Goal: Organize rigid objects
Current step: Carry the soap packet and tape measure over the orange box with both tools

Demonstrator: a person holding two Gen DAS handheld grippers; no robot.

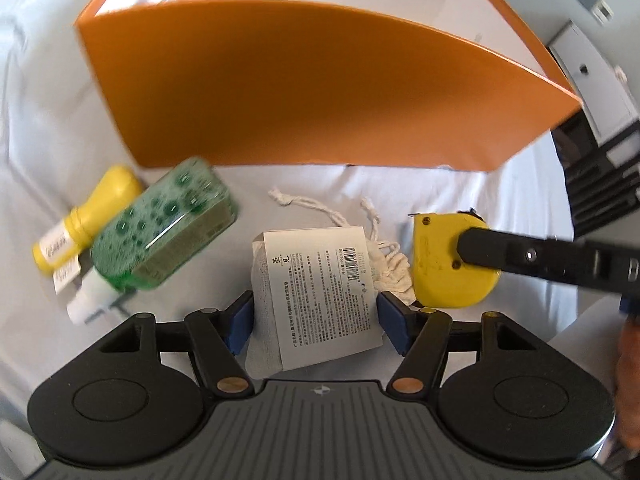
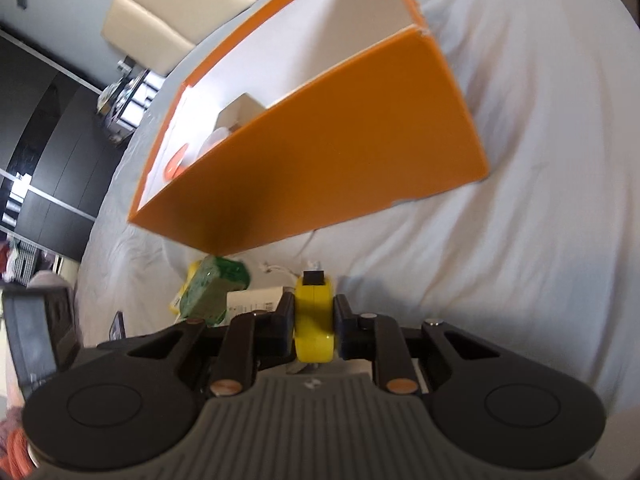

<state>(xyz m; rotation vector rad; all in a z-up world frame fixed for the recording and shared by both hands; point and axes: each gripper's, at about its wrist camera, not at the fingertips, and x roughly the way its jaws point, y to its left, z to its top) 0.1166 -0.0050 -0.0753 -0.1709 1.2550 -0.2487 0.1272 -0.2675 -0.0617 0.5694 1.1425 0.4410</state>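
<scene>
The right gripper is clenched on a yellow tape measure, its two pads pressed against the flat sides, with the tape measure standing on edge between them. In the left wrist view the same tape measure sits on the white sheet, with one black finger of the right gripper lying across its face.

The left gripper is released: its blue pads stand either side of a small cloth pouch with a printed white label and a barcode. The pads are close to the pouch's edges, but whether they touch it cannot be told. The pouch's frayed drawstring trails away over the sheet toward the box. The pouch lies just beside the tape measure, on its left in this view.

Further left, a green patterned bottle lies tilted across a yellow bottle and a small white bottle, all blurred.

Beyond these things stands a large orange box with a white inside, open at the top, resting on the sheet. The right wrist view shows a few things already inside it at the far-left end: a brown cardboard piece, something white, and something orange-red, too blurred to name.

At the right edge of the left wrist view part of a hand shows behind the right gripper.
</scene>
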